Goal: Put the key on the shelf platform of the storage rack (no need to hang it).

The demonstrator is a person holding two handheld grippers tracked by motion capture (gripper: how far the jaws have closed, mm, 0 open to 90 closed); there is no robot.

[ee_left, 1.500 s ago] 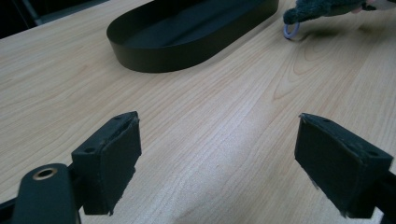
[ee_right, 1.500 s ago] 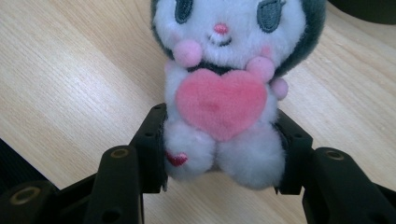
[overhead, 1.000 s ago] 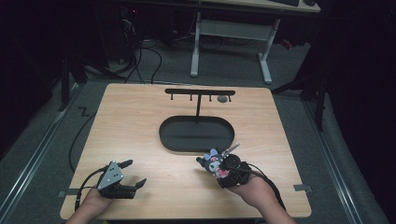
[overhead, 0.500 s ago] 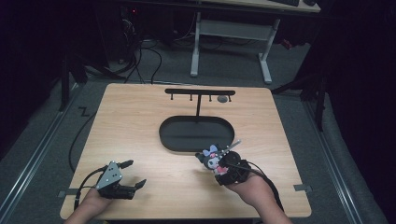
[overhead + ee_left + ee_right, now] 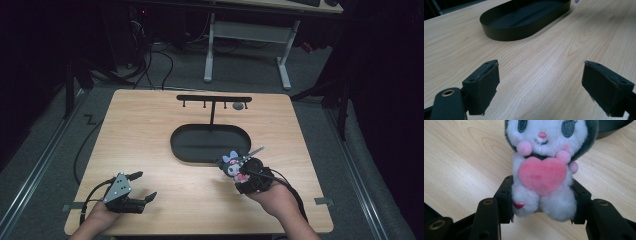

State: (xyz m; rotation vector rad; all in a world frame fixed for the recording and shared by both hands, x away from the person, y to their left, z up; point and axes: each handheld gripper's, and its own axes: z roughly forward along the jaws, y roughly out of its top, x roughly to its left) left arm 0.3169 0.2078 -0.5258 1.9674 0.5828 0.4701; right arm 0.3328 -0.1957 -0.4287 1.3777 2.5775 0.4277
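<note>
1. Right gripper [image 5: 240, 169] — clamped on the lower body of the small white-and-grey plush doll with a pink heart [image 5: 543, 167], jaws pressing both its sides.
2. Doll held at the near right rim of the black oval metal tray [image 5: 181, 150].
3. Left gripper [image 5: 142, 186] — spread wide, holding nothing, low over the light wooden table [image 5: 140, 125] at near left.

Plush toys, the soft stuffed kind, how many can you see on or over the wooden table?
1. A white and dark grey plush toy with a pink heart sits clamped in the right gripper, near the black oval tray. None seems hidden.
</note>
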